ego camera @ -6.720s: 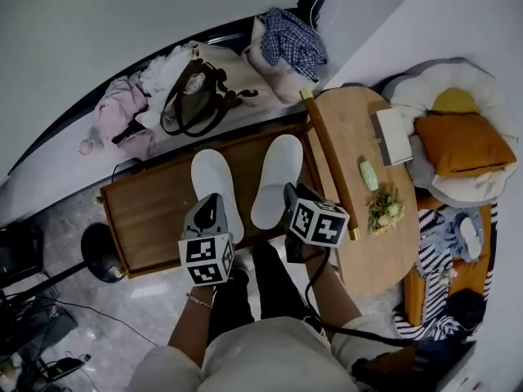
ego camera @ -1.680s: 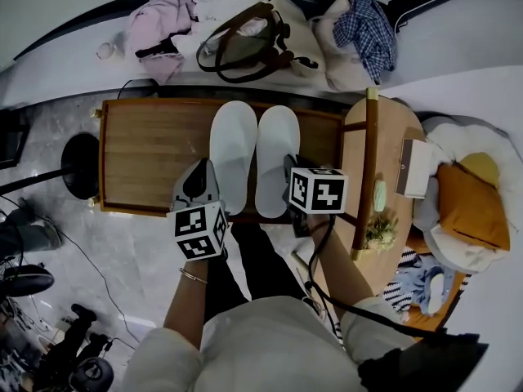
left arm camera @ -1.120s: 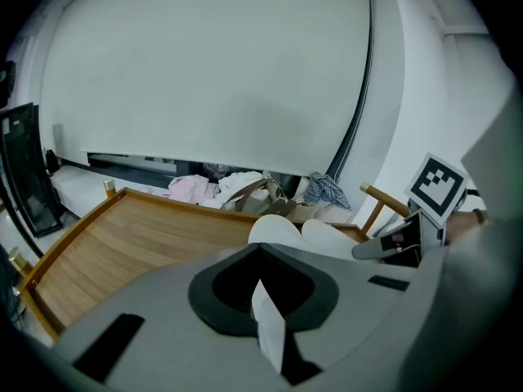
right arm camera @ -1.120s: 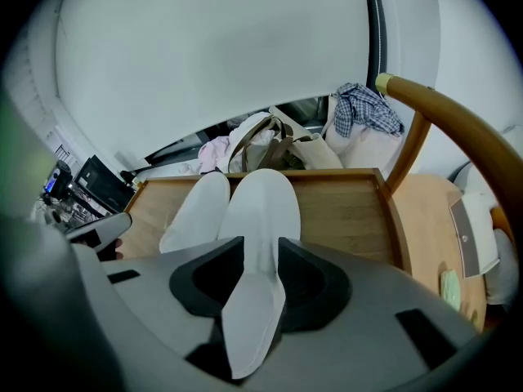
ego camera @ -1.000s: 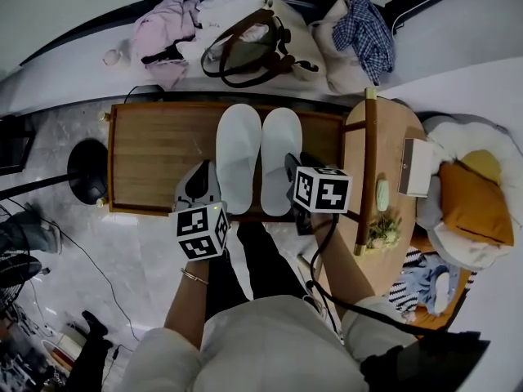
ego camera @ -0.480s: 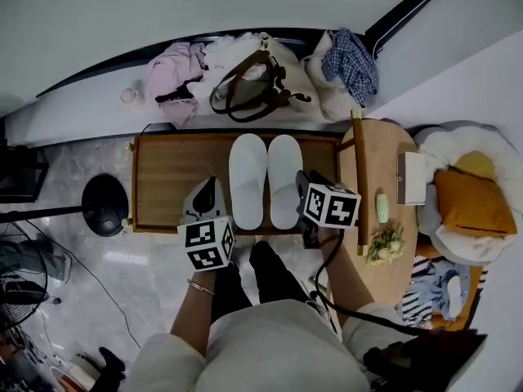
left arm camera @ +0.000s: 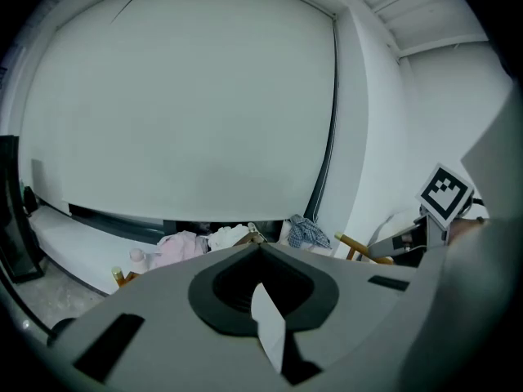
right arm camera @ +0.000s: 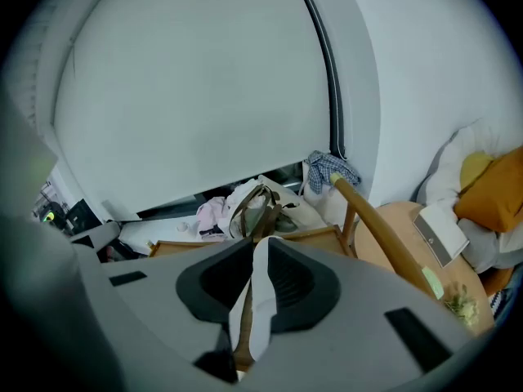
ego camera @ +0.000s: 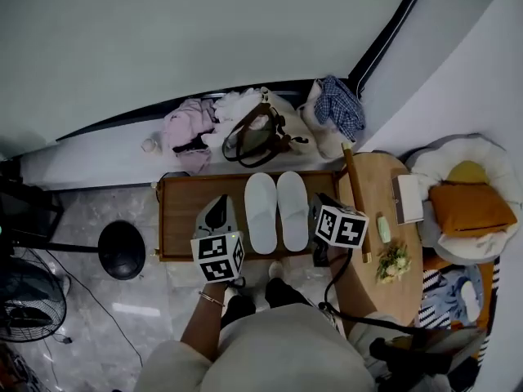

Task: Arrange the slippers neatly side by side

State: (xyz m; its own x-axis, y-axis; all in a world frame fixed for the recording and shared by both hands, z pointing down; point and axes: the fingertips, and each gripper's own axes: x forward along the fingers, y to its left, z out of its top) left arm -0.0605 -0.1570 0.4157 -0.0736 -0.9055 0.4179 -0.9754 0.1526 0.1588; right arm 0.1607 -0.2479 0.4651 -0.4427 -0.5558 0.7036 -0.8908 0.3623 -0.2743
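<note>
Bright, even light; fisheye-bent edges

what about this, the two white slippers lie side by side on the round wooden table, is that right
Not quite. The two white slippers do lie side by side, but on the rectangular wooden tray, not on the round wooden table, which stands just to its right in the picture. The head view shows this.
</note>
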